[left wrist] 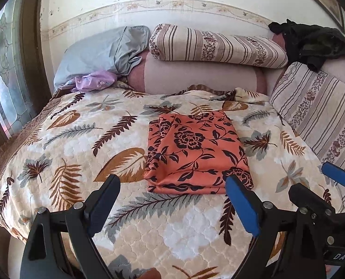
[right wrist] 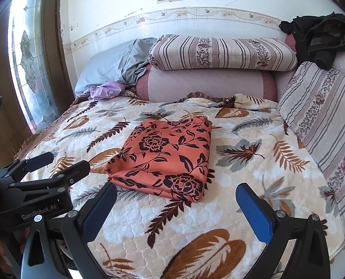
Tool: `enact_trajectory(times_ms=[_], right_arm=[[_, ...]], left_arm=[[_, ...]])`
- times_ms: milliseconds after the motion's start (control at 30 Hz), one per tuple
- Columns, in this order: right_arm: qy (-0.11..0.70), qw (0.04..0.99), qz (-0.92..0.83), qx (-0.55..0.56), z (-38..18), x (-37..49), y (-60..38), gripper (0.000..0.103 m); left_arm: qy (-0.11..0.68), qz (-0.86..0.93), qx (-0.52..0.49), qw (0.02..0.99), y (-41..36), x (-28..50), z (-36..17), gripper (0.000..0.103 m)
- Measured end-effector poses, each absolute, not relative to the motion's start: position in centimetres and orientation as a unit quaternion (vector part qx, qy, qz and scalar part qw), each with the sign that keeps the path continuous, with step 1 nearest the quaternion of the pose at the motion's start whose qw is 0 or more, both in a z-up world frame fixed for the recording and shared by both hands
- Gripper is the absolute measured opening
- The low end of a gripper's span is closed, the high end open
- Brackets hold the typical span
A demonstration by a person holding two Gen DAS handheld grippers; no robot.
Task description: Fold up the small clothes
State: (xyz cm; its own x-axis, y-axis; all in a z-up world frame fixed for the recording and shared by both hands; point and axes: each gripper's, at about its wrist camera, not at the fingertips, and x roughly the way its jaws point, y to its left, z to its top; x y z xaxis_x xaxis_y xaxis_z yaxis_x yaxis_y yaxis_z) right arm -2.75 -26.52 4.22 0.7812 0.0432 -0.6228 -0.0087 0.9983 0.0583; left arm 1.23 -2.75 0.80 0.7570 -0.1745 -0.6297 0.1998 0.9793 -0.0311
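An orange cloth (left wrist: 197,155) with a black flower print lies folded into a neat rectangle near the middle of the bed, on a leaf-patterned quilt (left wrist: 74,144). Nothing rests on the cloth and nothing touches it; bare quilt surrounds it on all sides.

The left gripper (left wrist: 173,191) hangs above the quilt at the near edge of the cloth, its jaws wide apart and empty. In its own view the blue pad of one finger overlaps the cloth's near right corner, though whether it touches cannot be told. The right gripper (right wrist: 178,201) sits just beside it, jaws also spread wide, holding nothing; the cloth's near edge shows between its fingers, clear of both pads. Each gripper appears at the edge of the other's view.

Behind the cloth, at the head of the bed, stand one pink bolster (left wrist: 195,76) and one striped pillow (left wrist: 216,45) on top of it. A second striped pillow (left wrist: 316,107) leans along the right side. To the left lie one grey pillow (left wrist: 98,55) and one small lilac garment (left wrist: 95,82). A dark garment (left wrist: 312,40) is heaped at the far right corner. A stained-glass window (right wrist: 30,65) stands at the left.
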Motion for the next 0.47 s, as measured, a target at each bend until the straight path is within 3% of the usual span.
enact_trajectory(times_ms=[267, 367, 467], right_arm=[[0.334, 0.942, 0.016, 0.015, 4.3, -2.1, -25.9, 0.103], [0.335, 0.942, 0.017, 0.012, 4.3, -1.7, -25.5, 0.103], [0.337, 0.941, 0.018, 0.008, 4.2, -1.0, -25.1, 0.103]], left_arm=[[0.332, -0.096, 0.008, 0.938, -2.0, 2.0, 0.9, 0.092], [0.319, -0.096, 0.005, 0.943, -1.7, 2.2, 1.2, 0.103], [0.313, -0.092, 0.008, 0.945, -1.6, 2.6, 1.5, 0.103]])
